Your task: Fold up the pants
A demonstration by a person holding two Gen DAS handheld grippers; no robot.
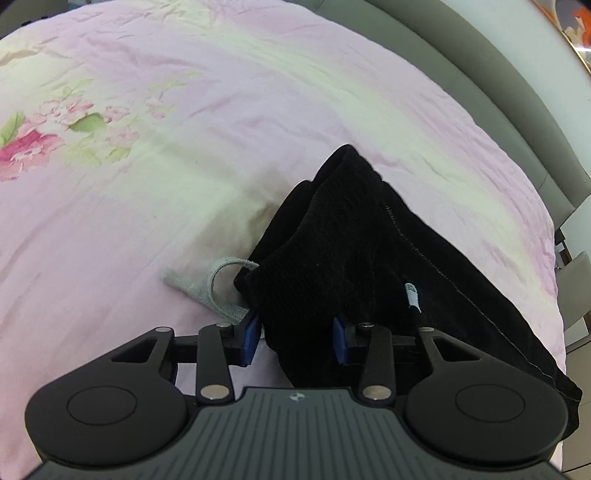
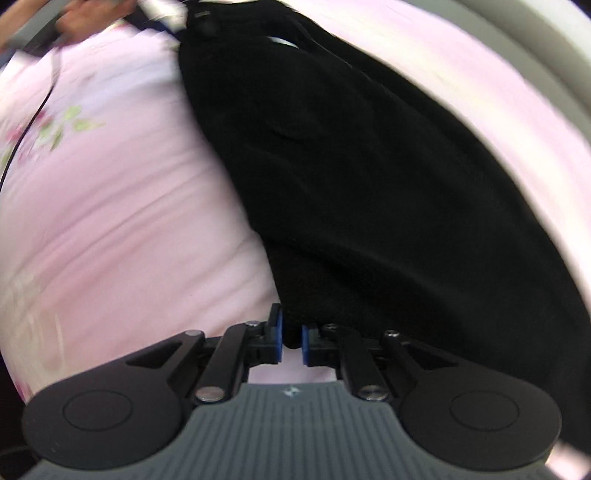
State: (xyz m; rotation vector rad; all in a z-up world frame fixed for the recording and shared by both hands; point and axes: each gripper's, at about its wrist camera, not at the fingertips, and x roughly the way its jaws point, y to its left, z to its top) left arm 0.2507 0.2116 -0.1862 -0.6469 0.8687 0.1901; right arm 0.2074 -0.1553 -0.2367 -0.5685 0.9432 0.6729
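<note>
Left wrist view: the left gripper [image 1: 297, 338] is pointing steeply down at the pink floral bedsheet [image 1: 147, 184], with its blue pads [image 1: 250, 334] standing about half apart. The black corduroy-like pants [image 1: 351, 258] are lying on the sheet just ahead of the tool, and their waist end is bunching up between the jaws. Whether the pads are actually pressing on the cloth cannot be told here, since the fabric fills the gap loosely. A grey drawstring loop [image 1: 218, 284] is trailing out ahead and to the left of the left pad, and a small white label [image 1: 412, 293] is showing ahead of the right pad.

The risk here, in my judgement, is that the drawstring gets pinched in place of the waistband, or that only the top layer is caught, so the pants sag unevenly when lifted.

Right wrist view: the right gripper [image 2: 291, 341] is also tilting sharply down, and the frame is blurring. Its jaws are nearly together, pinching a thin edge of the same black pants [image 2: 351, 184], which are stretching away ahead of the tool and up to the right. A person's hand [image 2: 92, 14] is showing at the far top left, holding the other tool.

With so narrow a bite, the edge could slip free under tension, and pulling before the left side grips would skew the fold.
</note>
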